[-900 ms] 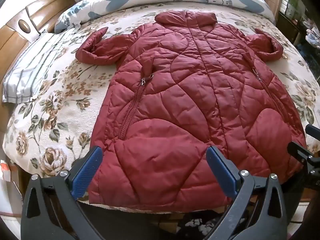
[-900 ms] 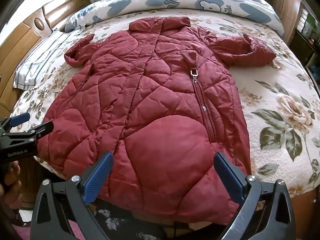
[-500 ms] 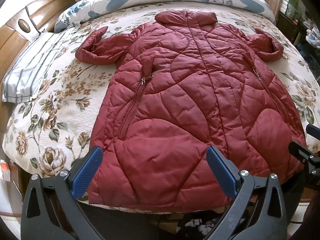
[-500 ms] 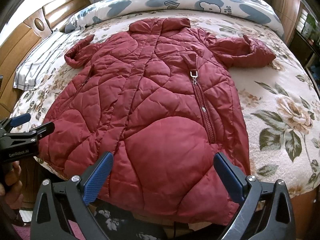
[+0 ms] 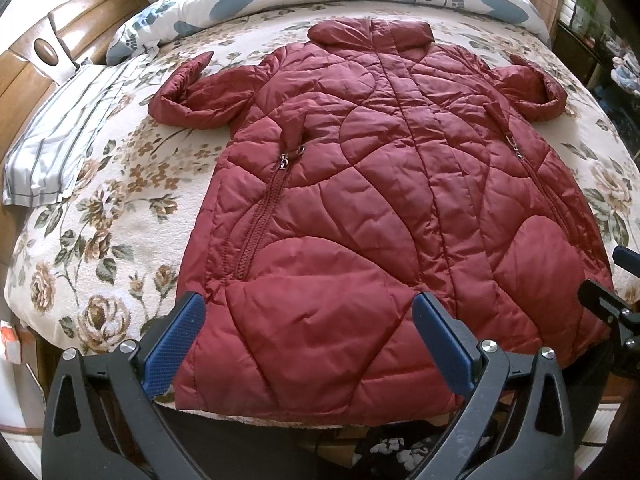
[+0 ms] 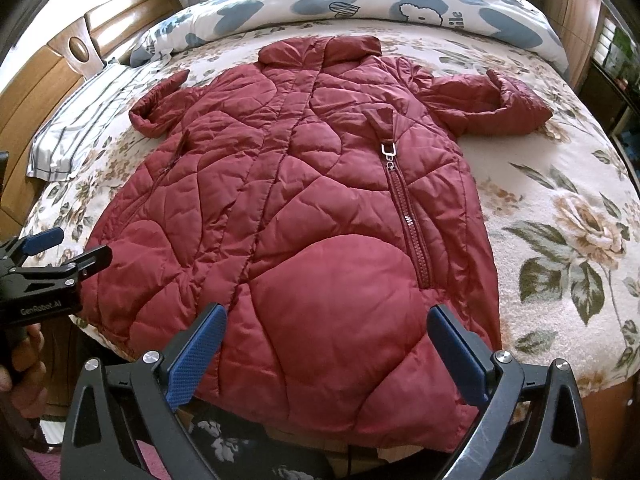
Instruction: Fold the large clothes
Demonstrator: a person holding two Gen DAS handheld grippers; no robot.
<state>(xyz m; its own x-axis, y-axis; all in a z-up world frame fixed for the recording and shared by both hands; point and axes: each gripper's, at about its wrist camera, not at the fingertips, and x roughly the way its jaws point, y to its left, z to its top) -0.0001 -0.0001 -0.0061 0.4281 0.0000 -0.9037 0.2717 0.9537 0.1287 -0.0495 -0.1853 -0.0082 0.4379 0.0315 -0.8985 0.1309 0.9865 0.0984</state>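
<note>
A dark red quilted long coat (image 5: 380, 208) lies flat on the floral bed, collar at the far end, both sleeves turned up at the sides; it also shows in the right wrist view (image 6: 312, 216). Its hem hangs at the bed's near edge. My left gripper (image 5: 306, 344) is open and empty, hovering over the hem's left part. My right gripper (image 6: 326, 352) is open and empty over the hem's right part. The left gripper also shows at the left edge of the right wrist view (image 6: 60, 248).
The bed has a floral cover (image 5: 100, 240). A striped pillow (image 5: 60, 140) lies at the left by the wooden headboard (image 5: 24, 68). A blue-and-white duvet (image 6: 360, 0) is bunched along the far side. Dark furniture (image 5: 600, 48) stands at the right.
</note>
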